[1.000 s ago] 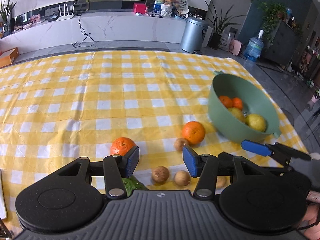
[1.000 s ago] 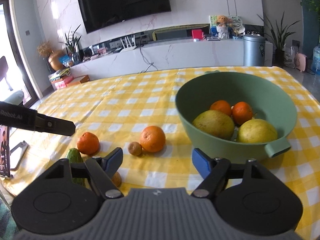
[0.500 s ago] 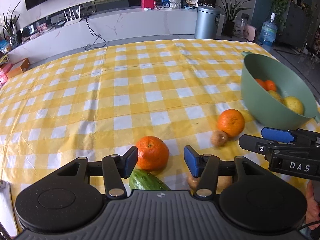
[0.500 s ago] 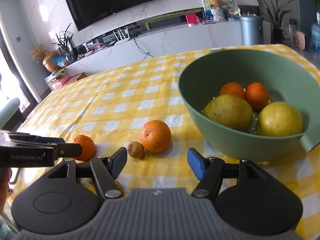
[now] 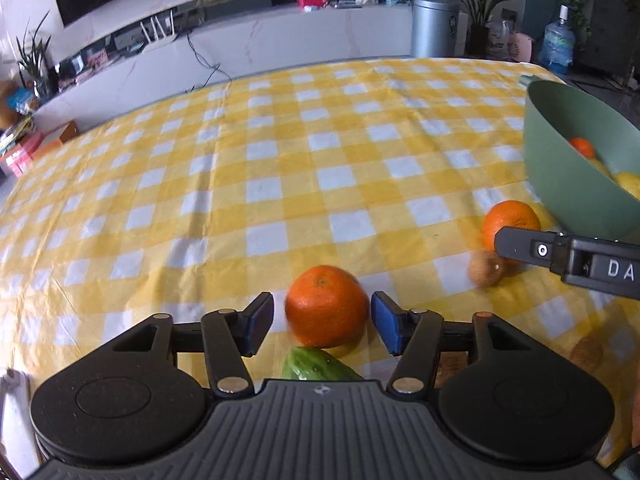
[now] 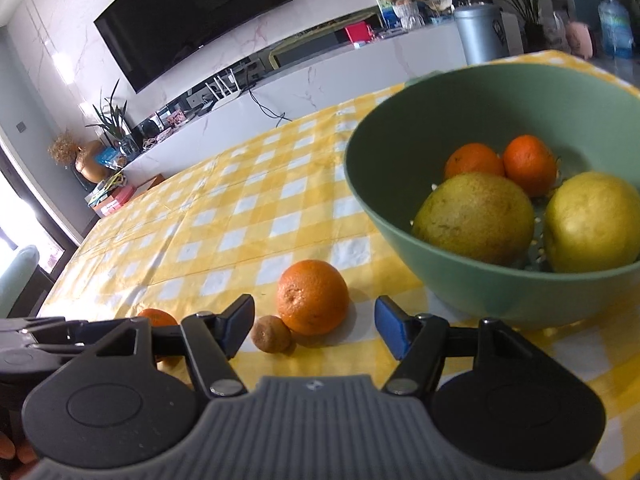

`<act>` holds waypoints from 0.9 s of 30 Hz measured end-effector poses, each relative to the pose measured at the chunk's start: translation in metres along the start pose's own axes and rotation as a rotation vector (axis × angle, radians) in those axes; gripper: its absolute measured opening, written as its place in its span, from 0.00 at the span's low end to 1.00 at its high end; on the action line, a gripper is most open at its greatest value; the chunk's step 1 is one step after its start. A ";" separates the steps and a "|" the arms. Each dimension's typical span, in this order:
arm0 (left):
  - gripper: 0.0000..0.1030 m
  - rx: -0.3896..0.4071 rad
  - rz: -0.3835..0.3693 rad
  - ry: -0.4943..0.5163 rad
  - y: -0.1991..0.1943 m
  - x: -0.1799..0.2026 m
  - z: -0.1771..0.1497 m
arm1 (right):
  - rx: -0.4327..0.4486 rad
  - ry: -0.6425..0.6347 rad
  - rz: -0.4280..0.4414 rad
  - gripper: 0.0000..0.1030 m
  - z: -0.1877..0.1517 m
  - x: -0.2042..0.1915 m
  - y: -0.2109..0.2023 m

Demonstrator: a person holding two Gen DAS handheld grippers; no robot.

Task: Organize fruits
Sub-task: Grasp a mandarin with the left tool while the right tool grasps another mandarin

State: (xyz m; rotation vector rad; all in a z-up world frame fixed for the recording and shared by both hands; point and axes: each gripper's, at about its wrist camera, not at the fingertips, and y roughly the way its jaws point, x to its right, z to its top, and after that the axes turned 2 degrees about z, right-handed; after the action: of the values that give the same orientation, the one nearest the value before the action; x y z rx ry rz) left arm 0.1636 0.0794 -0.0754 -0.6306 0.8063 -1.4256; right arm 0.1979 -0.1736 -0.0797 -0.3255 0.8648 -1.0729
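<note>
**Grippers closing in on loose fruit**

While the cucumber (image 5: 320, 364) is lying half hidden under the left gripper (image 5: 322, 328), that gripper is pointing steeply down, unclenched, bracketing an orange (image 5: 327, 306) without touching it. The right gripper (image 6: 315, 326) is tilting down, released, empty, facing a second orange (image 6: 313, 297) and a small brown fruit (image 6: 273, 334) on the surface (image 5: 280, 168). Beyond, the green bowl (image 6: 384, 184) is holding four fruits.

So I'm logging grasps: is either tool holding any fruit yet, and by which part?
Nothing held. The left tool straddles an orange without touching; the right tool is empty.
</note>
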 end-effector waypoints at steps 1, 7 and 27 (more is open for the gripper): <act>0.59 -0.003 -0.006 -0.002 0.001 0.000 -0.001 | -0.002 0.009 0.002 0.62 0.000 0.001 0.002; 0.53 0.004 0.007 0.018 0.003 0.005 -0.002 | 0.005 0.043 0.022 0.60 0.002 0.003 0.007; 0.50 0.066 -0.011 -0.051 -0.010 0.000 -0.001 | 0.042 -0.051 -0.015 0.39 -0.001 -0.005 -0.006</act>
State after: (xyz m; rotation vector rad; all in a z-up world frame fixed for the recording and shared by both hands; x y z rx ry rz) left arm 0.1563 0.0788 -0.0679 -0.6196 0.7137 -1.4348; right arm 0.1922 -0.1722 -0.0743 -0.3231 0.7949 -1.0905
